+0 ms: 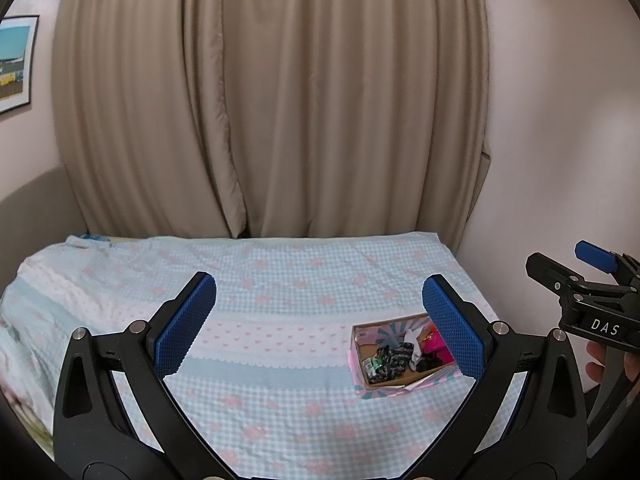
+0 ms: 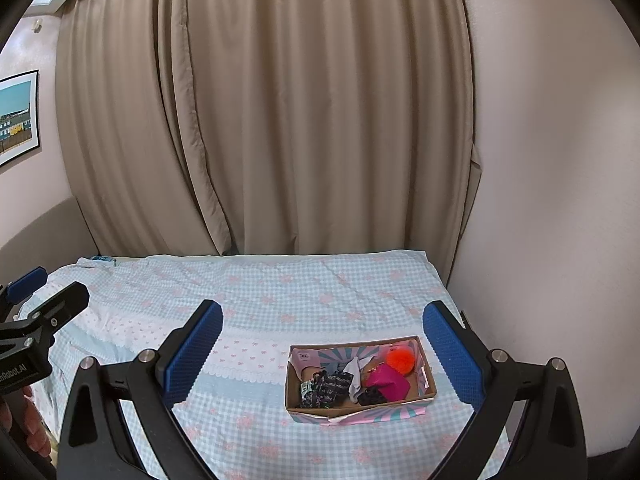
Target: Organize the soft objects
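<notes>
Judging from how things lie, the sorting has barely begun or not begun at all: every soft item in sight sits bundled inside the shallow cardboard box with pink-and-teal patterned sides (image 2: 430,386), which rests on the blue-and-white gingham bedspread with pink flowers (image 2: 280,292). Inside the box, a fluffy orange pom-pom (image 2: 400,358) lies toward the far right corner, a magenta folded cloth (image 2: 387,385) just in front of it, a small grey-white fabric piece (image 2: 354,374) at the middle, and a black patterned bundle (image 2: 328,388) on the left side. Nothing lies on the bedspread outside the box.

Both tools hang above the bedspread, well short of the box. The left gripper (image 1: 320,328) has its blue pads spread wide with nothing between them; the right gripper (image 2: 322,354) is likewise spread and empty.

Much inside the box is hard to read: a small green-printed scrap (image 2: 307,389) at the left wall and a dark lump (image 2: 372,396) near the front wall could be socks or ties, but I cannot tell. In the left wrist view the right pad covers the box's right end, hiding the pom-pom. No destination for sorted items shows.
</notes>
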Motion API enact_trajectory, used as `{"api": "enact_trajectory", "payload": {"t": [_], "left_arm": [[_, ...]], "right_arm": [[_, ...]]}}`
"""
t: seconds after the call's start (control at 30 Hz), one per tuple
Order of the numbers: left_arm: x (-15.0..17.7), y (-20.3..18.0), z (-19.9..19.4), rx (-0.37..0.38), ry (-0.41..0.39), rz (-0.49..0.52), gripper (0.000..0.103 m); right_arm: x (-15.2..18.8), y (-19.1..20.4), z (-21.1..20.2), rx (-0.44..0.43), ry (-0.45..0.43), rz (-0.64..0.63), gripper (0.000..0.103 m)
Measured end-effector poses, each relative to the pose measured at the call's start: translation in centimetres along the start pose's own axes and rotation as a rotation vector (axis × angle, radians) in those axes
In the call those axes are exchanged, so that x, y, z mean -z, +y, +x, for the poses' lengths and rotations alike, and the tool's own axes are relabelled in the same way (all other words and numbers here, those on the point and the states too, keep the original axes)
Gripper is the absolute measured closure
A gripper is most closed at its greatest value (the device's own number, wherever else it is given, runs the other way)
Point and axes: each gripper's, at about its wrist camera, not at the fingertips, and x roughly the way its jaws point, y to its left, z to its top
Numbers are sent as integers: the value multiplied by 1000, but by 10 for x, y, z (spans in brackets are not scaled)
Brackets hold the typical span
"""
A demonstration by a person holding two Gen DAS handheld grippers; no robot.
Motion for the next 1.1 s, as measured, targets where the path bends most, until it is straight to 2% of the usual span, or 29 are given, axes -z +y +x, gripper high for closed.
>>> {"api": "enact_trajectory", "payload": {"t": [0.8,1.1], "left_arm": [[1,-7,-2,-18,-10,19,0],[0,-7,-3,-70,-44,30,0]], "right_arm": [[-1,-5,-1,7,-3,2,3],[-1,-5,-1,7,-3,4,3]]}}
